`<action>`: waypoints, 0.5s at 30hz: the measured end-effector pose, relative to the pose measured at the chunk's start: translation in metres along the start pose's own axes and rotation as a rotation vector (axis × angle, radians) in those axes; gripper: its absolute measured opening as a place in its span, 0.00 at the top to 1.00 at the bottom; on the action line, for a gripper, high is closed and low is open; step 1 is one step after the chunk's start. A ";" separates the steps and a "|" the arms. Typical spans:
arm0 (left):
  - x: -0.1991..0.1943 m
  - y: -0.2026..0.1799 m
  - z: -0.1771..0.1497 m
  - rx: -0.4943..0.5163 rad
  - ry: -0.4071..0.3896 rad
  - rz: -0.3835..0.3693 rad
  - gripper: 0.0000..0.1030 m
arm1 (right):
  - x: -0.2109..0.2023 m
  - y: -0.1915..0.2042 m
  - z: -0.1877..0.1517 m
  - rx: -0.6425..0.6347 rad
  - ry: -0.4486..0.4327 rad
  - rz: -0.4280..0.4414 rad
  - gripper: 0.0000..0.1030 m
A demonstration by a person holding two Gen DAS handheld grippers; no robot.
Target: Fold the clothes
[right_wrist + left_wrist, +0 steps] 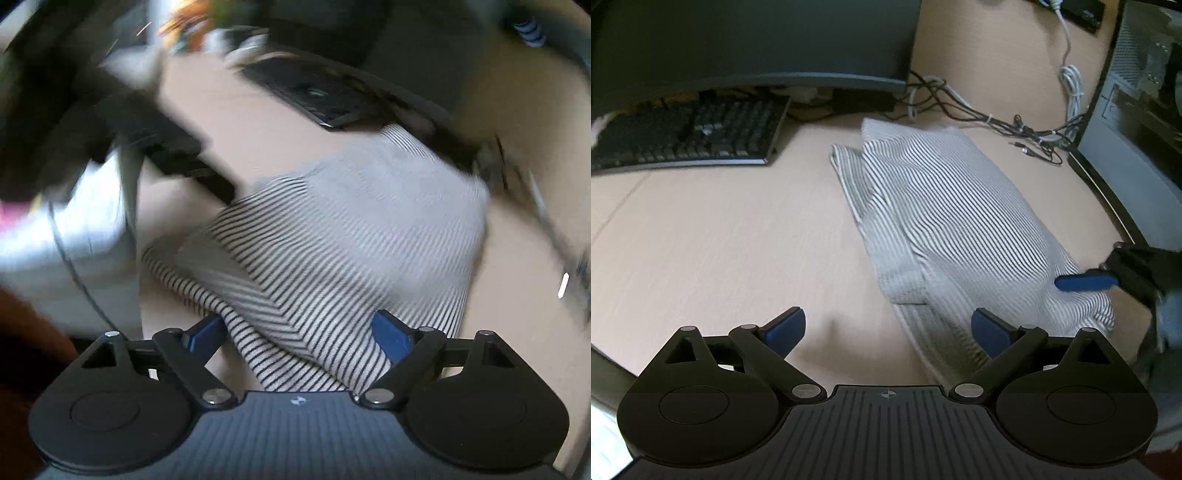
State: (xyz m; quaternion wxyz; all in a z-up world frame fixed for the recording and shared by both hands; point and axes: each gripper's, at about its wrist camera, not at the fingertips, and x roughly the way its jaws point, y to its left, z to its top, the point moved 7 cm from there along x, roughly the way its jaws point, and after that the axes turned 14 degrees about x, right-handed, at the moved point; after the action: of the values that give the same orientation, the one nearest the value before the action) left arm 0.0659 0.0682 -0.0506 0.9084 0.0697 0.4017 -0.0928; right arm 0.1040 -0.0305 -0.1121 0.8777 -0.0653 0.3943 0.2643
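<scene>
Both claws gape over striped garment [945,206]; writing seemingly unreadable.

No text, label, brand or number can be read in either view. The keyboard [683,133] keys are too blurred to make out any legends, and the right wrist view is smeared throughout. Each gripper body carries only a small round crosshair mark.

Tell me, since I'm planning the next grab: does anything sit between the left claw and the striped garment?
Nothing visible does. The left claw is open over bare desk, and the striped garment lies just ahead, its near edge by one finger. The keyboard sits far off.
</scene>
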 end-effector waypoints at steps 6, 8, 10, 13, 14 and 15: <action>-0.003 -0.004 -0.006 0.085 -0.006 -0.013 0.00 | 0.001 -0.033 0.012 0.279 0.018 0.084 0.18; 0.003 -0.013 -0.007 0.129 0.001 -0.010 0.00 | 0.002 -0.034 0.011 0.284 0.021 0.085 0.18; 0.009 -0.022 -0.009 0.173 0.008 -0.006 0.00 | 0.001 -0.033 0.012 0.289 0.025 0.084 0.18; 0.018 -0.035 -0.012 0.239 0.018 -0.001 0.00 | 0.006 -0.026 0.013 0.274 0.030 0.075 0.18; 0.021 -0.039 -0.012 0.261 0.021 0.001 0.00 | 0.008 -0.023 0.015 0.259 0.032 0.066 0.18; 0.024 -0.044 -0.013 0.283 0.025 0.003 0.00 | 0.007 -0.020 0.017 0.231 0.030 0.050 0.18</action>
State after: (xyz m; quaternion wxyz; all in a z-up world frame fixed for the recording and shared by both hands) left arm 0.0624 0.0255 -0.0794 0.8846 0.1986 0.3957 -0.1464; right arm 0.1295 -0.0393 -0.1081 0.8665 0.0422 0.4368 0.2378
